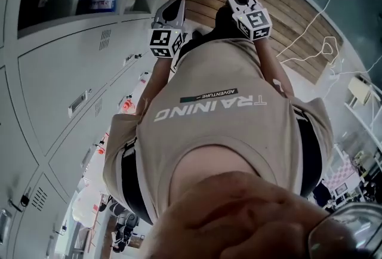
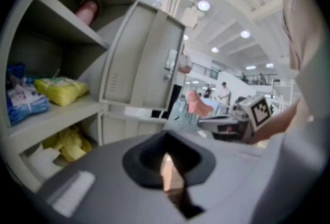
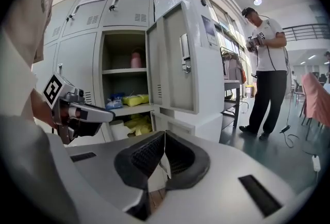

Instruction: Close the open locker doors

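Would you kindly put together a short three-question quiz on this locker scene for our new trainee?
1. True or false: the locker door stands open.
2. What lies on the shelf below the pink bottle? A) a yellow bag beside a blue packet; B) a red helmet; C) a stack of plates.
3. Fill in: the right tool's jaws are ___ (apart or together), with nothing between them.
Key: 1 true; 2 A; 3 together.
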Available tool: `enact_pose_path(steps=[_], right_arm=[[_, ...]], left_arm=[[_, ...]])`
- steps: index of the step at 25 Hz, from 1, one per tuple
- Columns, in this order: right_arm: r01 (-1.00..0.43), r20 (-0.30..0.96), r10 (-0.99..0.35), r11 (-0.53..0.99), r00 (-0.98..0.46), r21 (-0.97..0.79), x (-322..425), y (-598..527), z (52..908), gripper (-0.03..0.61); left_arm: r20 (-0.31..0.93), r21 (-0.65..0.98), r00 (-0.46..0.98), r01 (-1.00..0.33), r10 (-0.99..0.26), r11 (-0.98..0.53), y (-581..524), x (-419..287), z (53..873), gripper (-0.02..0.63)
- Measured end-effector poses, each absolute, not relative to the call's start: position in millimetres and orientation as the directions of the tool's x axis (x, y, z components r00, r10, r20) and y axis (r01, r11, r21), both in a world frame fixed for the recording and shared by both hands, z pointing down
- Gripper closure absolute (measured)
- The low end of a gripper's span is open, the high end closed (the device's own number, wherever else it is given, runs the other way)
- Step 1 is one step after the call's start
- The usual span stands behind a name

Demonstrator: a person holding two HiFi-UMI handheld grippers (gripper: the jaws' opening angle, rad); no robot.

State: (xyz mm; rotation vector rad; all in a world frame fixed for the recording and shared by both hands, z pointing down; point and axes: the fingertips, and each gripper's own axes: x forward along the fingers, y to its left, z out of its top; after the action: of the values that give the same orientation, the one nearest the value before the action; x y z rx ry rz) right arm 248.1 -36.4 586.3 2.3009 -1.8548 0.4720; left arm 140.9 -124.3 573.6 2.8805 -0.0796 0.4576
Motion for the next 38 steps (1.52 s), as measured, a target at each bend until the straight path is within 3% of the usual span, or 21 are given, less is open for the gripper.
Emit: enact_pose_path(steps=[9,13,19,25,38], right_arm=[[-0.99,0.287,-0.958,-0.044,0.004,-0.133,329.7,-70.2,578.4,0.563],[-0.993,0.269,-0.957,0.093,-0.111,-0.078,360.0,-84.7,564.2,0.563],[-0.935,0.255,-0.9,0.348,-0.353,-0.068,379.7,-106.9,540.6,0.563],[-0.848,0.228,-0.821,0.527,-0.523,-0.046,385.6,-116.4,496.3,0.563],[-0.822,0.258,-0.791,0.57,-0.555,-0.021,389.2,-136.8,464.2,0.563]], left_arm=[[0.312,0.182,0.933,-0.245,-0.181,-0.952,-141.8,219.8,557.5,0.614],[0.314,0.177,0.91,-0.336,-0.27,-0.925,-143.7,252.7,543.7,0.614],[0.369,0.163,0.817,-0.526,-0.443,-0.835,-142.4,276.1,538.1,0.614],[0.343,0.174,0.734,-0.663,-0.586,-0.728,-143.4,278.3,491.4,0.614],[0.342,0.234,0.68,-0.73,-0.649,-0.642,-118.1,237.5,469.9,0.614]])
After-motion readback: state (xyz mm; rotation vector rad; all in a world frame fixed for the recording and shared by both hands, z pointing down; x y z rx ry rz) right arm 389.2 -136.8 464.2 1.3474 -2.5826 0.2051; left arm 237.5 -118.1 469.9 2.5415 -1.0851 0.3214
